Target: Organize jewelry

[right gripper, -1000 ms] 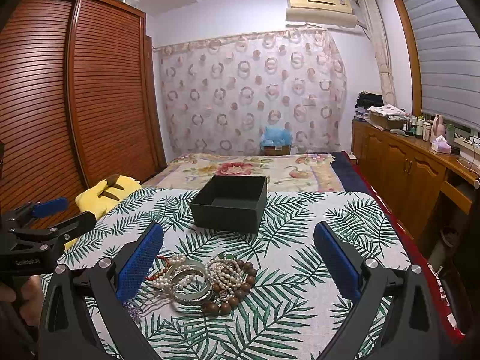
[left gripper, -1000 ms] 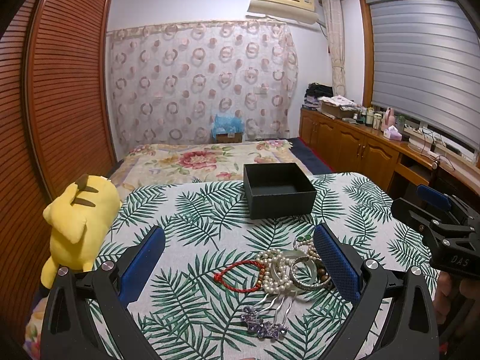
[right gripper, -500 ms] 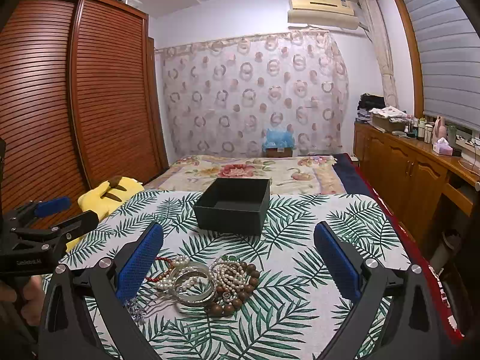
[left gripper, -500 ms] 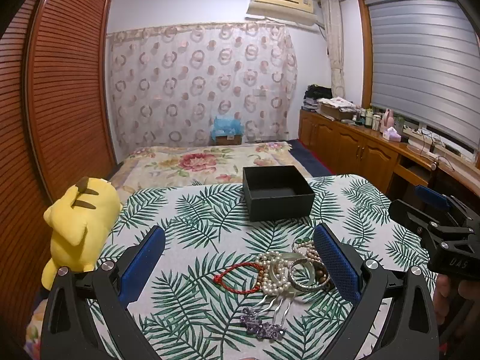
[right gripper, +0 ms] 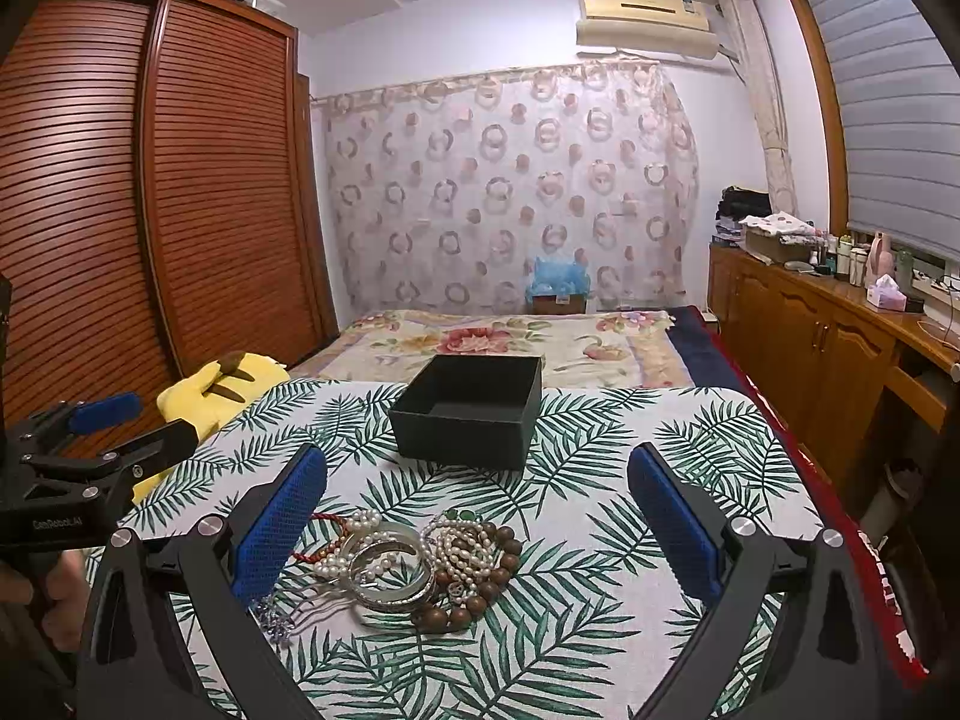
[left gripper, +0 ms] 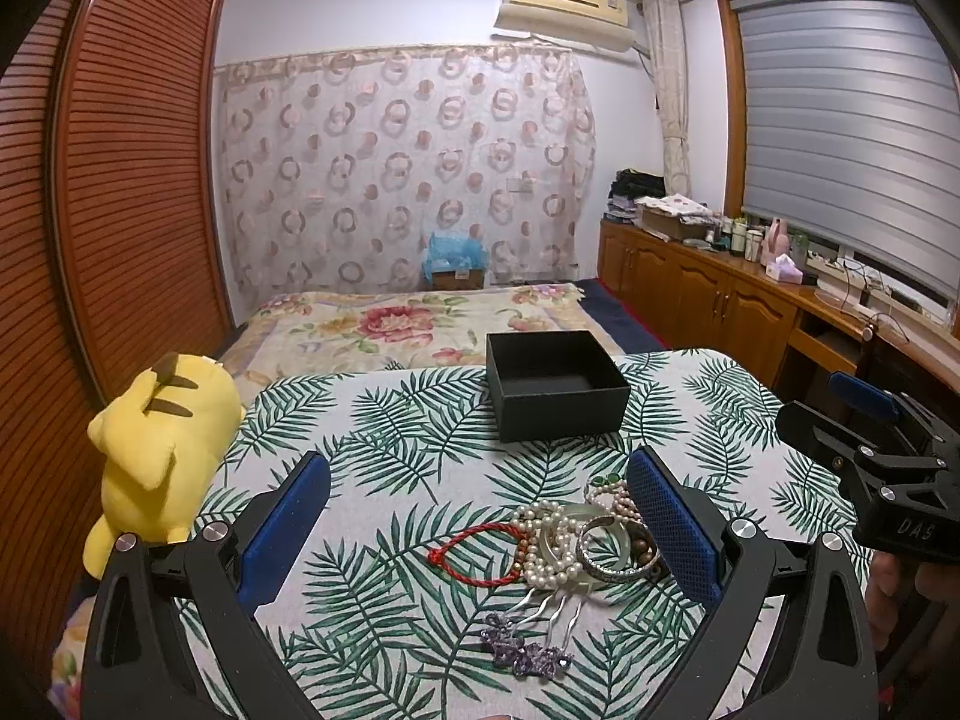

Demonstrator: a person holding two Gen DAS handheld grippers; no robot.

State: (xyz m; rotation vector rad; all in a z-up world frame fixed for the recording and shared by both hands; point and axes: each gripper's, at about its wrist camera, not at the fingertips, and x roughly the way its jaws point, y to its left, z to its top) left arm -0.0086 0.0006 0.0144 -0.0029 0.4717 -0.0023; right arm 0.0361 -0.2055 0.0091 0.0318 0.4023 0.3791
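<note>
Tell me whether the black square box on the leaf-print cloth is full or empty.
Empty: the lidless black square box shows a bare dark floor in both views; the jewelry pile lies outside it.

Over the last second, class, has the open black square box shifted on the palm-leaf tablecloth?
No. The open black square box sits on the same leaf prints of the palm-leaf tablecloth in both views; only the cameras drifted slightly.

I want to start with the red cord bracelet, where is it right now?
In the left wrist view the red cord bracelet lies on the leaf-print cloth, at the left edge of the jewelry pile, touching the pearls.
</note>
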